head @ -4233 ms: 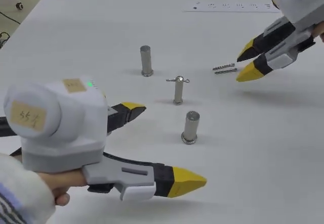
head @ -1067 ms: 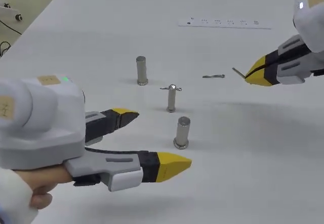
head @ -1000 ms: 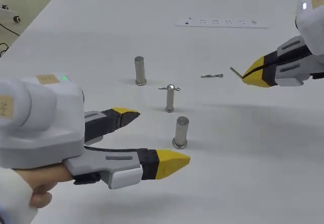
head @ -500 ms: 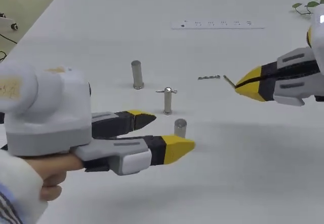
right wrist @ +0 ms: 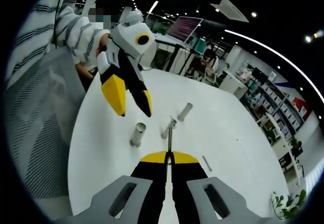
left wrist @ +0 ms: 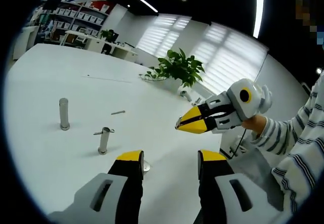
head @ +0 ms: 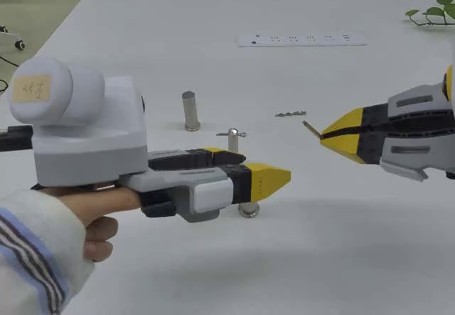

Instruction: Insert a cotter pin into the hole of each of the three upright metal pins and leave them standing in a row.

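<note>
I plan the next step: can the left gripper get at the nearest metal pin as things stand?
Probably yes: the left gripper is open, the nearest metal pin stands just beyond its jaws, and nothing lies between them.

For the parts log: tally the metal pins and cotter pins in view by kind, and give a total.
Upright metal pins: 3 (far pin, middle pin, near pin)
Cotter pins: 3 (inserted cotter pin, loose cotter pin on the table, held cotter pin in the right gripper)
Total: 6

No legible text, numbers or signs.
</note>
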